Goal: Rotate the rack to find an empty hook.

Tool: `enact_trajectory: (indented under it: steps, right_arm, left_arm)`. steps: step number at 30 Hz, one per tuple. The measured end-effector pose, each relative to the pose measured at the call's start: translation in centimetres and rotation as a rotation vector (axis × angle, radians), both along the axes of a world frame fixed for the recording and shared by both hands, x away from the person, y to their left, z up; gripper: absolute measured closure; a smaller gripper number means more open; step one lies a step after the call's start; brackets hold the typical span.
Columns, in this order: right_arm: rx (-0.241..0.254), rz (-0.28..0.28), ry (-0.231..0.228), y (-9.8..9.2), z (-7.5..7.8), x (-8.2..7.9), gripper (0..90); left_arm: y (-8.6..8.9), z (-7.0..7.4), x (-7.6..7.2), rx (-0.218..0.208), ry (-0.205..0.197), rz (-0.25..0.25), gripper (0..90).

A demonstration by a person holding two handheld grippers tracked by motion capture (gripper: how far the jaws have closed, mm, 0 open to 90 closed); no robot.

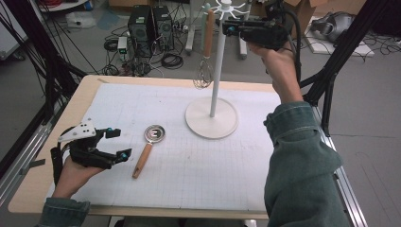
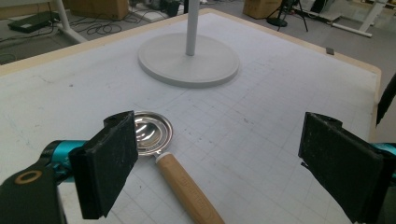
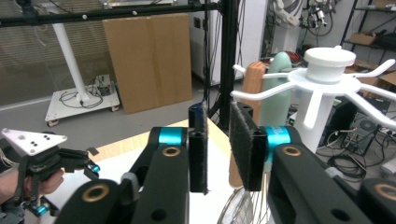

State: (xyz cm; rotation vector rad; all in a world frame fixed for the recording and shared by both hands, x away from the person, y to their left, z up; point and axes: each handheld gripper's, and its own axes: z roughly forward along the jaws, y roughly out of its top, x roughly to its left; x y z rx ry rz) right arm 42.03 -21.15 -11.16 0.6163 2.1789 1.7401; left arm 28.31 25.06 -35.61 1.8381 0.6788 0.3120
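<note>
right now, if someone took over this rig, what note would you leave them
Left gripper: open, holding nothing, low over the mat just left of the strainer, which lies flat with its wooden handle toward the person.
Right gripper: raised at the top of the white rack; its jaws stand slightly apart with nothing between them, next to the whisk's wooden handle.
Whisk: hanging from a rack arm, wire end down.
Done: whisk looks hung.
Left: probably back the right gripper away, then pick up the strainer and hang it on a free arm.
</note>
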Motion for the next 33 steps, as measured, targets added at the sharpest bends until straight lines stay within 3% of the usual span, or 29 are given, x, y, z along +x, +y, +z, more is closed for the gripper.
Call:
enact_trajectory:
  steps: [10, 19, 33]
  right_arm:
    - [0.024, 0.039, 0.014, -1.0, -2.1, -3.2, 54.4]
    - [0.034, 0.058, 0.022, -1.7, -5.1, -5.4, 46.9]
    - [0.033, 0.053, 0.074, -1.8, -11.2, -7.5, 36.2]
  left_arm:
    - [0.0, 0.0, 0.0, 0.006, 0.0, 0.004, 12.4]
    - [0.2, 0.2, -0.1, 0.002, -0.002, 0.011, 12.4]
    - [0.0, 0.1, -0.1, 0.015, -0.007, 0.004, 13.8]
